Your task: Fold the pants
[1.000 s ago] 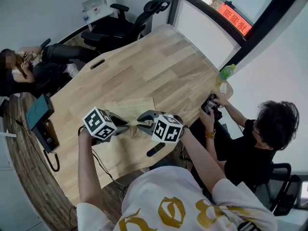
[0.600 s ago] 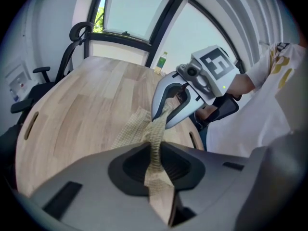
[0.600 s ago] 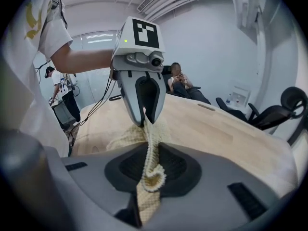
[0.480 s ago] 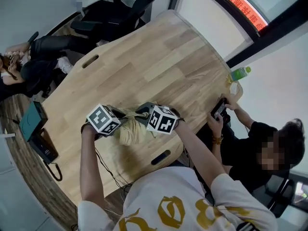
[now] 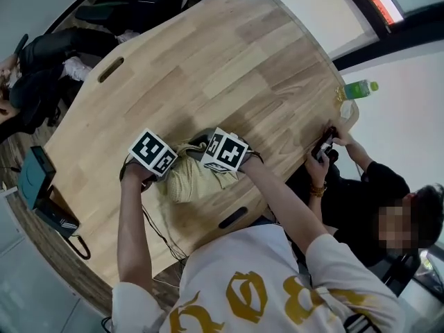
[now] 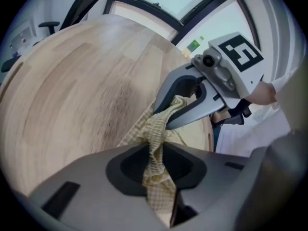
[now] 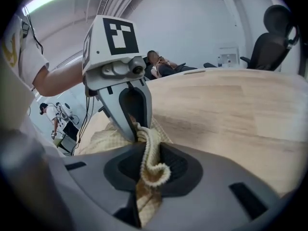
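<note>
Pants (image 5: 189, 183) lie bunched on the table (image 5: 229, 68), near my edge. Left gripper (image 6: 159, 186) and right gripper (image 7: 144, 186) meet tip to tip over the heap. I see each pinching a twisted fold of checked cloth. Both sets of jaws have just been easing open, cloth between them.

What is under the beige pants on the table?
Only the wooden table shows around the pants; what lies directly beneath the cloth is covered and cannot be seen.
</note>
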`<state>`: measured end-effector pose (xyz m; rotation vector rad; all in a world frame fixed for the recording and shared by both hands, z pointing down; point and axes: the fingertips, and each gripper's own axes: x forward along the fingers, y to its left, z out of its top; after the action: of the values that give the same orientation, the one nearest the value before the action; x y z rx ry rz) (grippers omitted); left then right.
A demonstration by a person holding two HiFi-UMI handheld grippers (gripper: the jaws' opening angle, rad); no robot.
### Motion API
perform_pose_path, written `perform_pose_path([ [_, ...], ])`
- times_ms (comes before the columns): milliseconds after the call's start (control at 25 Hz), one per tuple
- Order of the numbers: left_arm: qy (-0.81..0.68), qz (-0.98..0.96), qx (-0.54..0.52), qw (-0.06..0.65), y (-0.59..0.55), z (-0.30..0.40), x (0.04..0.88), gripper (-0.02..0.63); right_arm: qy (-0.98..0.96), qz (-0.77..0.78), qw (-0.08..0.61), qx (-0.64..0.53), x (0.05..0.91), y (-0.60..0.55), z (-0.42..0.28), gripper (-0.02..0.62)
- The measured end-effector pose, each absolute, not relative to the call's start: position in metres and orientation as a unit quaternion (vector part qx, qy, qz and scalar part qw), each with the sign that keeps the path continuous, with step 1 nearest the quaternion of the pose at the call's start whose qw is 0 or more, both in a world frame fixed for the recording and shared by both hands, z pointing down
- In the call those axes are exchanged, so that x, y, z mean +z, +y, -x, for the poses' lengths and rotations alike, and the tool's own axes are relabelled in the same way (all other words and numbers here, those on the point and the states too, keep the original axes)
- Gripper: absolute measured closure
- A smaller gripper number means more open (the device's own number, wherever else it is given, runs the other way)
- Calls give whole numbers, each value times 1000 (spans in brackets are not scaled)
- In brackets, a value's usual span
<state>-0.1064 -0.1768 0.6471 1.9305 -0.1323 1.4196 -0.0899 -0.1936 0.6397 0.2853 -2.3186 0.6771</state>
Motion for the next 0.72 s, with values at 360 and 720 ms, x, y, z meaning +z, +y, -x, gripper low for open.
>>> perform_pose_path([
  [360,-64,-772,562,290,-174,110,642,506,-896,-159,338,242,634,-193,88,489],
  [720,-161,-799,528,240,-187,114,619,449,-887,-233,339,210,617,-204,68,430],
])
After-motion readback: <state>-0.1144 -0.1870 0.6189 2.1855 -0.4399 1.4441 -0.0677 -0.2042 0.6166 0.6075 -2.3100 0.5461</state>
